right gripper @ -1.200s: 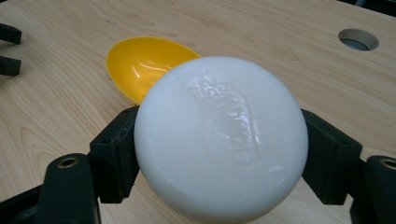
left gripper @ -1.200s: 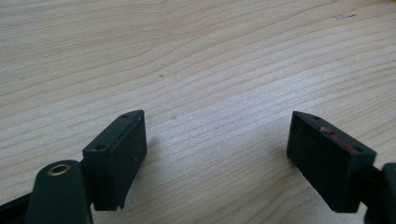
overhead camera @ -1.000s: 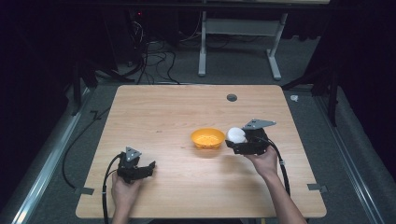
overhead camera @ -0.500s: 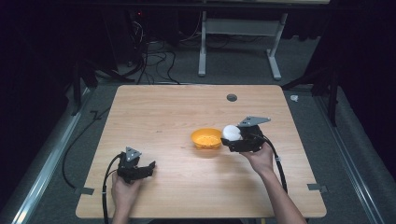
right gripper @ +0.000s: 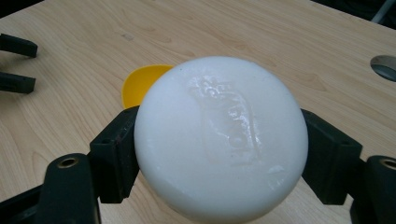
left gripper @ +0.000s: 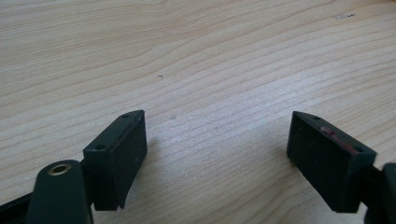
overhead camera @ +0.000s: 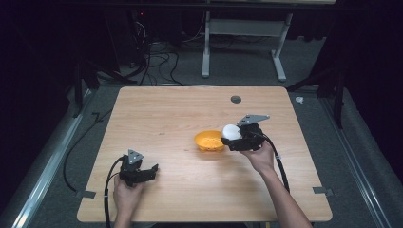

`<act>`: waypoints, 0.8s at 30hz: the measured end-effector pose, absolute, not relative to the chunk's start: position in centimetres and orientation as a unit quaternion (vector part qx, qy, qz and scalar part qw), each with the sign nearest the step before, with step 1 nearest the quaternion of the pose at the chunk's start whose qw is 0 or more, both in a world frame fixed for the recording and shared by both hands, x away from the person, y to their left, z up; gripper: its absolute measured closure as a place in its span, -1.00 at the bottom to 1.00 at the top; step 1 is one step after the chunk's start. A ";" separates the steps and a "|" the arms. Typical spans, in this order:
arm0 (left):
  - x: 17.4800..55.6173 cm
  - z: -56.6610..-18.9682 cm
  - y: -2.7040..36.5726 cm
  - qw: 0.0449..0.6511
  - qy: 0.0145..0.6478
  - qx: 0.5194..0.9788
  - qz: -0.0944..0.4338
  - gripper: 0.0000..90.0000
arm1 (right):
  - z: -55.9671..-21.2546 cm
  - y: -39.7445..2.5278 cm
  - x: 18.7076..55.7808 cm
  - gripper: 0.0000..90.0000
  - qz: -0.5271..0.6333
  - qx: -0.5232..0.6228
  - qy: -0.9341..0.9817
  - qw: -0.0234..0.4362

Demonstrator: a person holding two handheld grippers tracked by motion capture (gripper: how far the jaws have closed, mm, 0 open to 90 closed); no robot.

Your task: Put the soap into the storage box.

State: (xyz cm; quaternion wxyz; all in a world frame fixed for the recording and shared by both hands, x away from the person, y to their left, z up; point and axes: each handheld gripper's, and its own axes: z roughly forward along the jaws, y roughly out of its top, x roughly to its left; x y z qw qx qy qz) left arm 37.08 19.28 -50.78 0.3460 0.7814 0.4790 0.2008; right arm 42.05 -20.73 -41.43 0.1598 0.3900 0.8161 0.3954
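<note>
High view: the right gripper (overhead camera: 234,137) is carrying a white ball (overhead camera: 231,131) leftward across the wooden table (overhead camera: 166,114), and within the past second it has been closing the gap to the orange bowl (overhead camera: 208,140), from a spot just beside the bowl to one over its right rim. The ball is being held clear of the tabletop, not yet over the bowl's middle. Right gripper view is showing the ball (right gripper: 220,135) pinched between the two black jaws, spread about as wide as the ball itself, with the yellow-orange edge of the bowl (right gripper: 140,83) peeking out behind it. The left gripper (overhead camera: 142,173) is resting low at the near left of the table, unmoved over that second; left gripper view is showing its jaws standing wide apart with nothing but bare wood between them. The approach is looking nearly complete: a little more travel should set the ball above the bowl for a release.
</note>
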 end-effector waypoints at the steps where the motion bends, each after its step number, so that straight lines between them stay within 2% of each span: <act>1: 37.1 -50.8 19.3 0.347 0.479 0.781 0.201 -0.54 | -41.6 -20.3 42.2 -0.44 0.395 0.389 0.818 0.156; 24: 37.1 -50.8 19.3 0.346 0.479 0.782 0.201 -0.54 | -42.4 -17.1 44.1 -0.44 0.372 0.377 0.833 0.158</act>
